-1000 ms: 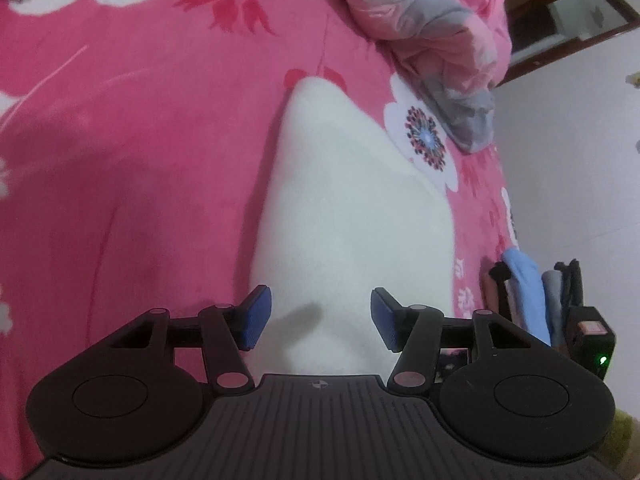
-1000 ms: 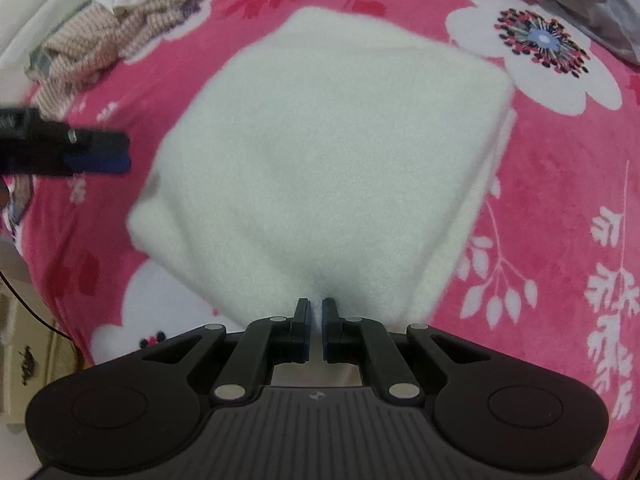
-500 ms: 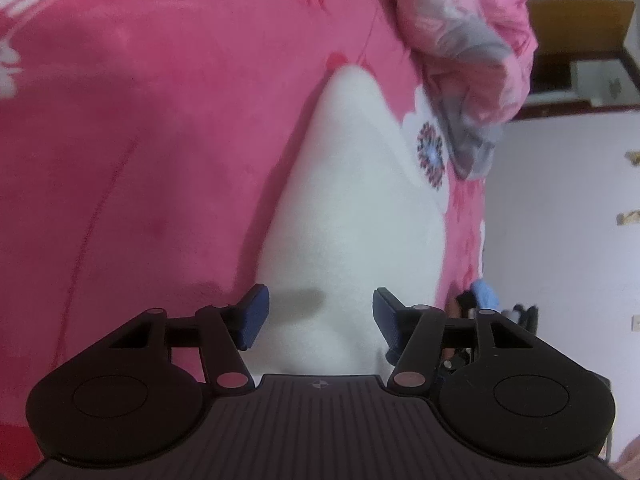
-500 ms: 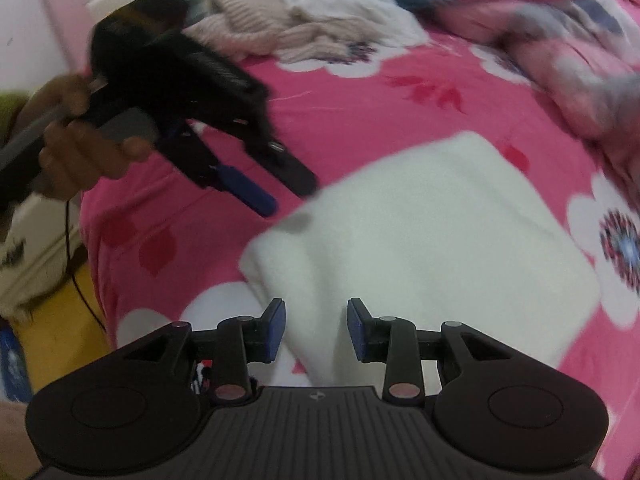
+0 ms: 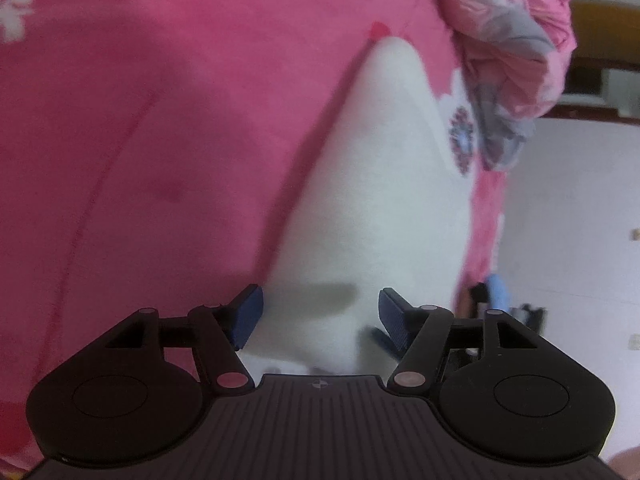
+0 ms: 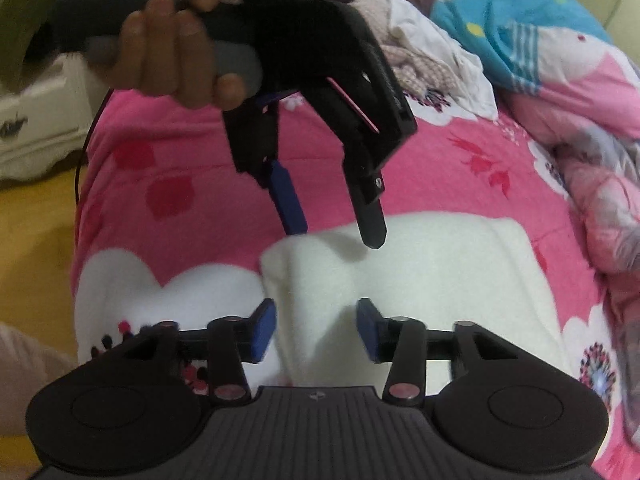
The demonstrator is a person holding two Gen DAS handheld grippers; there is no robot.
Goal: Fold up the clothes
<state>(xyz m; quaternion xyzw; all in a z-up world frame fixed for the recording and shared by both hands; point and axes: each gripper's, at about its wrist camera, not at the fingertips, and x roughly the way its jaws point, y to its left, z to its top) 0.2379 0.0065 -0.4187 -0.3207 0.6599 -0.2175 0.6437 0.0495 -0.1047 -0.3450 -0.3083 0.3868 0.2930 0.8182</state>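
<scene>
A folded white fleece garment (image 6: pixel 420 276) lay flat on a pink floral blanket (image 6: pixel 460 152) covering the bed. In the right wrist view it occupied the near centre of the bed, with one thick folded corner turned toward the left. In the left wrist view the same garment (image 5: pixel 376 200) ran as a long pale wedge from the near edge toward the far right.

The right gripper (image 6: pixel 316 330) stood over the near edge of the garment. Its jaws had just been opening and stood spread, blue pads (image 6: pixel 262 330) clear of the cloth on either side; nothing was pinched between them.

The left gripper (image 6: pixel 336 228), seen from the right wrist camera, hung above the far-left corner of the garment, held by a hand (image 6: pixel 180 52) on its grey handle. Its fingers were spread and pointed down, tips just above the cloth; contact could not be confirmed. In its own view the left gripper (image 5: pixel 320 318) showed jaws that had just been opening, parted over the near end of the garment, gripping nothing.

A crumpled pink and grey quilt (image 6: pixel 600 184) lay at the right side of the bed. A heap of unfolded clothes (image 6: pixel 424 60) sat at the far side, with a blue patterned cloth (image 6: pixel 520 28) beside it.
</scene>
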